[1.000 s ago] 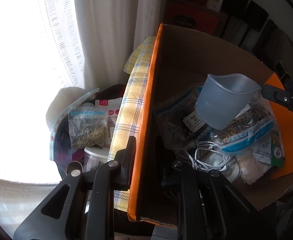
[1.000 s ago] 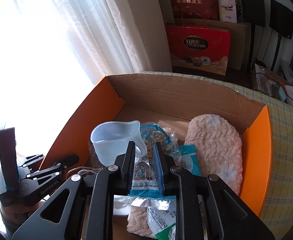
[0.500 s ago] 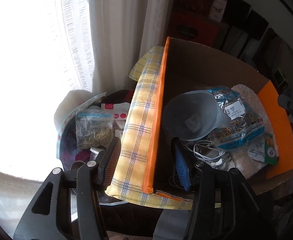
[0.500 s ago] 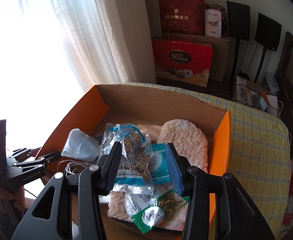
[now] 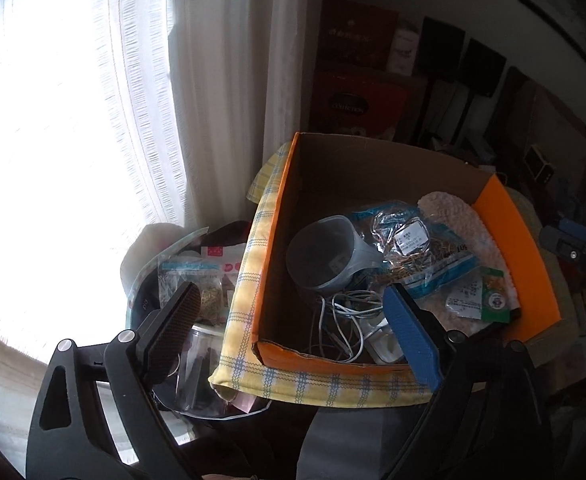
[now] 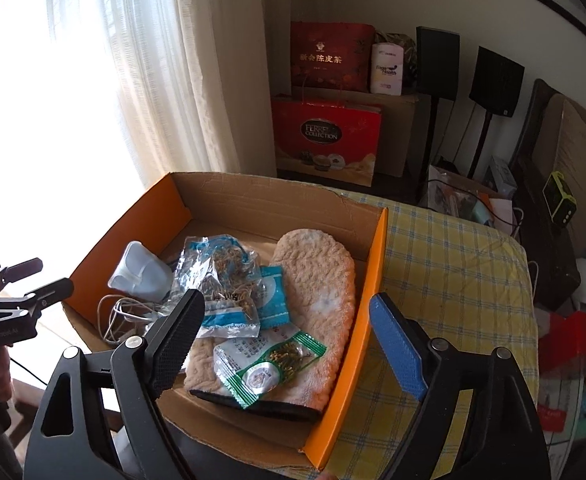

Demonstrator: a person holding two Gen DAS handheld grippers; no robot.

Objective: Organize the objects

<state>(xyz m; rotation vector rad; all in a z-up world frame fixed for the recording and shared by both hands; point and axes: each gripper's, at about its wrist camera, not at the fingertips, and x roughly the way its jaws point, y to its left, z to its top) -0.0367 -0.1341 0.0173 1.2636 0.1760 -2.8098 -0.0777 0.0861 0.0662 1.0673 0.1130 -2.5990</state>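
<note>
An orange-sided cardboard box (image 5: 277,240) (image 6: 373,280) holds a translucent cup (image 5: 325,256) (image 6: 141,272) lying on its side. Beside it lie a herb bag (image 5: 417,252) (image 6: 221,276), a white cable (image 5: 345,312) (image 6: 113,312), a fuzzy beige slipper (image 6: 317,288) and a green sachet (image 6: 269,364). My left gripper (image 5: 293,316) hangs over the box's near left corner, its jaws opening with nothing held. My right gripper (image 6: 285,328) hovers above the box's near right part, its jaws also opening and empty.
The box rests on a yellow checked cloth (image 6: 453,260). Left of it a dark bag (image 5: 145,304) holds packets (image 5: 189,280) and a clear jar (image 5: 201,344). White curtains (image 5: 213,80), red gift boxes (image 6: 329,136) and speakers on stands (image 6: 493,80) stand behind.
Both grippers went from shut to wide and drew back and up from the box. The left one let go of the box's orange wall. The cup now lies on its side.
</note>
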